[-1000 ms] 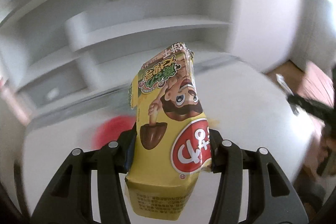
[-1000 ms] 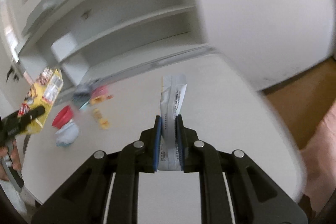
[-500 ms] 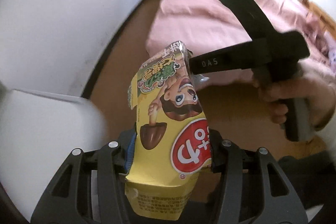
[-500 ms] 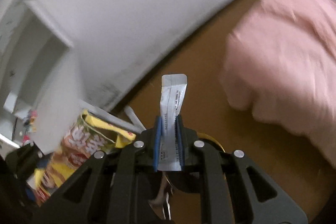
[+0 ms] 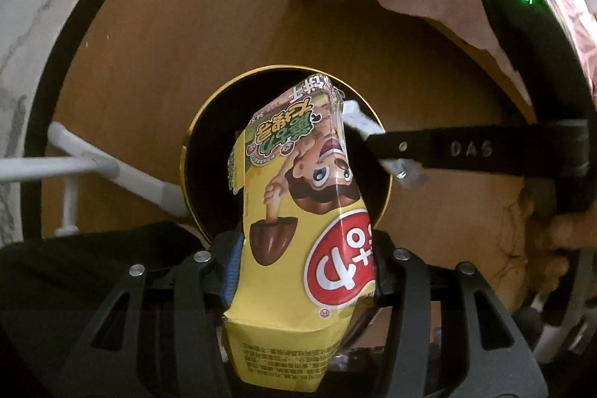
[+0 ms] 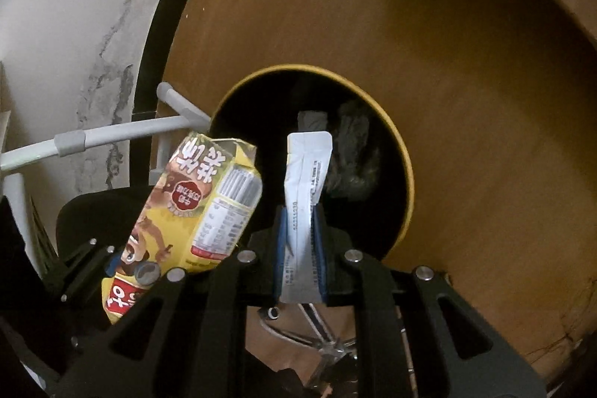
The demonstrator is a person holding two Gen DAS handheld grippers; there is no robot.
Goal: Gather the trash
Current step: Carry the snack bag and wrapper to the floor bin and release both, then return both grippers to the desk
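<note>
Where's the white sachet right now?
In the right wrist view, the white sachet is pinched in the right hand-held gripper, above the trash bin.

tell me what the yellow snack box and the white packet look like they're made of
Yellow snack box: apparently glossy printed cardboard; it shows folded edges, a torn-open top and glare.
White packet: probably thin plastic or coated paper film; it is flat with a crimped top seal. The exact material is unclear.

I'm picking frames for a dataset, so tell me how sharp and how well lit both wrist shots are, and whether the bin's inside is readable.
Left wrist view: the yellow snack box is crisp in the left claw; the bin interior is pure black, strong fisheye curving at edges. Right wrist view: dim and warm, the white sachet sharp in the right claw; only faint crumpled shapes show inside the bin.
</note>
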